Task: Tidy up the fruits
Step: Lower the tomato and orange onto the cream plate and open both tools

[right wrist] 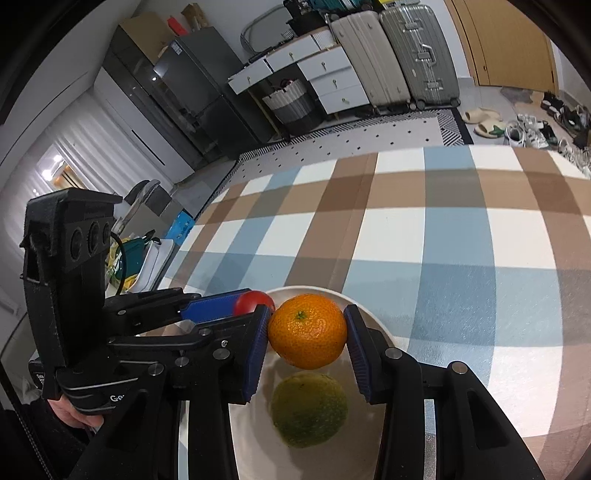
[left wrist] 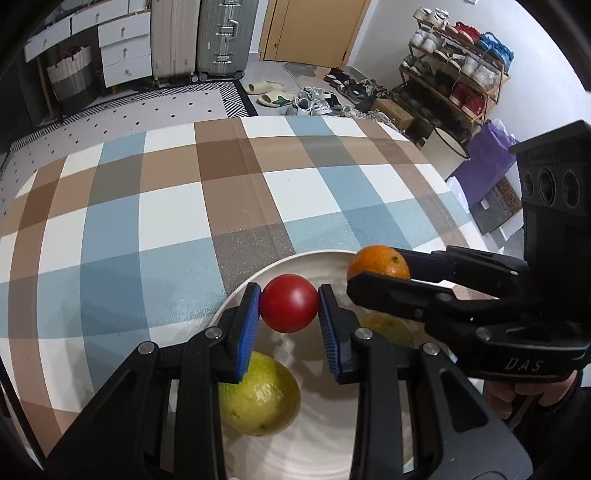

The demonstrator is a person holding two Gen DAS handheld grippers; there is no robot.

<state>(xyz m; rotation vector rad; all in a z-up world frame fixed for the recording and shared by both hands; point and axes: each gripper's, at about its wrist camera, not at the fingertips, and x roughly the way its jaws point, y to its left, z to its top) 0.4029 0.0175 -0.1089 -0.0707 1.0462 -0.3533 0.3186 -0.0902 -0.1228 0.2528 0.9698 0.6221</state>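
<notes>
Over the white bowl (left wrist: 236, 295), left tongs (left wrist: 289, 310) clamp a tomato (left wrist: 289, 308) — half-hidden from the right.

table: checked cloth (left wrist: 177, 206) in blue, brown, white | floor: patterned rug (left wrist: 159, 107), slippers (left wrist: 266, 92), loose shoes | far wall: two suitcases (right wrist: 395, 55), white drawers (left wrist: 123, 55), wooden door (left wrist: 314, 26) | right: shoe rack (left wrist: 454, 74)

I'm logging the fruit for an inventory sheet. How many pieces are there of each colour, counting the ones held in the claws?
Red: 1, the red fruit held in the left claw
Orange: 1, the orange held in the right claw
Yellow-green: 2, one lemon-like fruit and another, both lying in the white bowl
Total: 4
</notes>
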